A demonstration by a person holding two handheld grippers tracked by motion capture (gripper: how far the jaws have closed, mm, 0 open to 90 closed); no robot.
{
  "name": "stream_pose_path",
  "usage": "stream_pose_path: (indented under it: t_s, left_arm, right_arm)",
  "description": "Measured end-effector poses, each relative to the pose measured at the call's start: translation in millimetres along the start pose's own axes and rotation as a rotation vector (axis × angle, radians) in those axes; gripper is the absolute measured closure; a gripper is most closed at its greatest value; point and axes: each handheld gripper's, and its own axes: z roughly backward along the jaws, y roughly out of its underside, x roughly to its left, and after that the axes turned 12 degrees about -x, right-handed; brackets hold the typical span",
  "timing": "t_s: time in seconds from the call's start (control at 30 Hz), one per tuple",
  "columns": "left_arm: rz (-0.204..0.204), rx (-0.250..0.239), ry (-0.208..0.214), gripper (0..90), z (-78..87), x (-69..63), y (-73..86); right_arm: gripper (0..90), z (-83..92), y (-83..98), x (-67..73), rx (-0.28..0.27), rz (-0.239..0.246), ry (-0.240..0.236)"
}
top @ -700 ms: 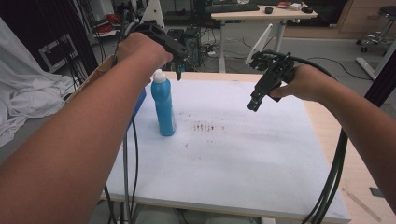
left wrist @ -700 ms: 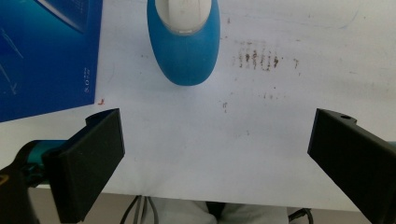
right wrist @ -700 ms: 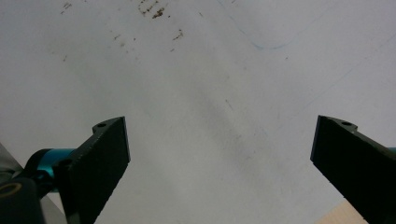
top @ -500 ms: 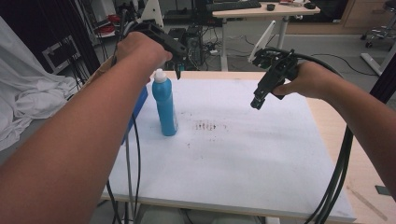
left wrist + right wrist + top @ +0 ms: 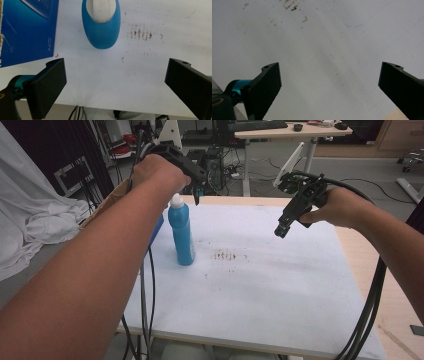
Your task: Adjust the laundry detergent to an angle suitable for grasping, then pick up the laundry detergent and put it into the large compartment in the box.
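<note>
Blue bottle [image 5: 181, 234] stands upright on the white board [image 5: 280, 290], beside brown stains [image 5: 223, 255]. Left gripper [image 5: 196, 195] hangs just above its cap, right gripper [image 5: 281, 231] well apart; both jaws wide, empty. Nothing grasped yet; stains untouched.

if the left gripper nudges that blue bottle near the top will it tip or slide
Probably tip: the blue bottle stands tall on a narrow base. Its smooth plastic may slip between pads. The oval body seen in the left gripper view suggests little rolling if it falls.
</note>
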Motion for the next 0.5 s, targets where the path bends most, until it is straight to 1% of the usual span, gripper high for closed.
stream_pose_path:
  t_s: [0.07,0.3,0.37,0.43,0.5]
  left_arm:
    - [0.003,0.001,0.003,3.7,-0.2,0.4,0.2]
    - [0.004,0.0,-0.019,3.7,-1.7,-0.1,-0.2]
    - [0.005,-0.001,-0.021,3.7,-4.0,-0.1,-2.0]
    - [0.008,-0.004,-0.026,3.7,-6.2,0.1,-4.3]
    - [0.01,-0.008,-0.026,3.7,-7.4,0.6,-5.7]
  right_arm:
    - [3.6,-0.5,0.2,0.1,0.001,-0.003,0.0]
    - [3.6,-0.7,-1.0,-0.8,-0.007,0.004,-0.007]
    - [3.6,-2.1,-1.0,-0.4,-0.007,0.016,-0.009]
    - [3.7,-2.4,-1.5,0.6,-0.008,0.014,-0.013]
    - [3.7,-2.6,-1.8,0.9,-0.009,0.023,-0.014]
